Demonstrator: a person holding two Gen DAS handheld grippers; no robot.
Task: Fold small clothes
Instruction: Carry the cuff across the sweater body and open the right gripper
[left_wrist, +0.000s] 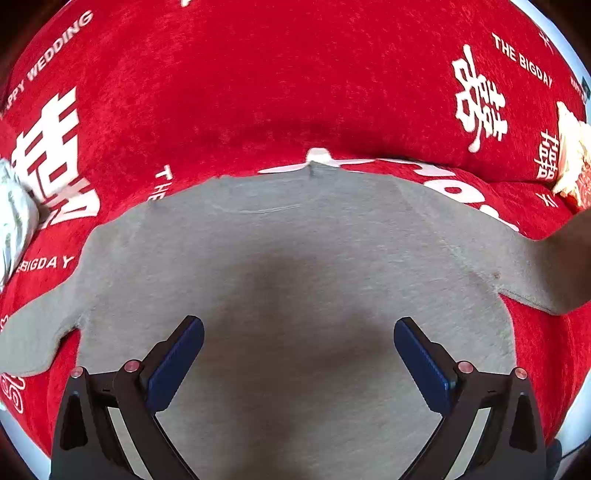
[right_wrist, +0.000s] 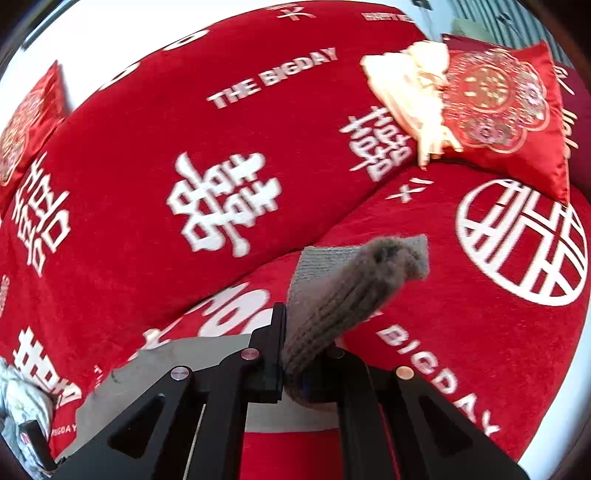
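A small grey knit sweater (left_wrist: 295, 251) lies flat on the red sofa cover (left_wrist: 258, 92), neck away from me and sleeves spread to both sides. My left gripper (left_wrist: 299, 354) hangs open over the sweater's body, its blue pads (left_wrist: 177, 365) wide apart and empty. In the right wrist view my right gripper (right_wrist: 304, 350) is shut on the ribbed cuff of one grey sleeve (right_wrist: 354, 280), which is lifted off the cover with its end flopping over. That raised sleeve (left_wrist: 554, 266) runs off the right edge of the left wrist view.
A red embroidered cushion (right_wrist: 506, 110) and a cream cloth (right_wrist: 406, 88) sit at the far right of the sofa. Another red cushion (right_wrist: 26, 122) is at the far left. A white patterned cloth (left_wrist: 14, 221) lies left of the sweater.
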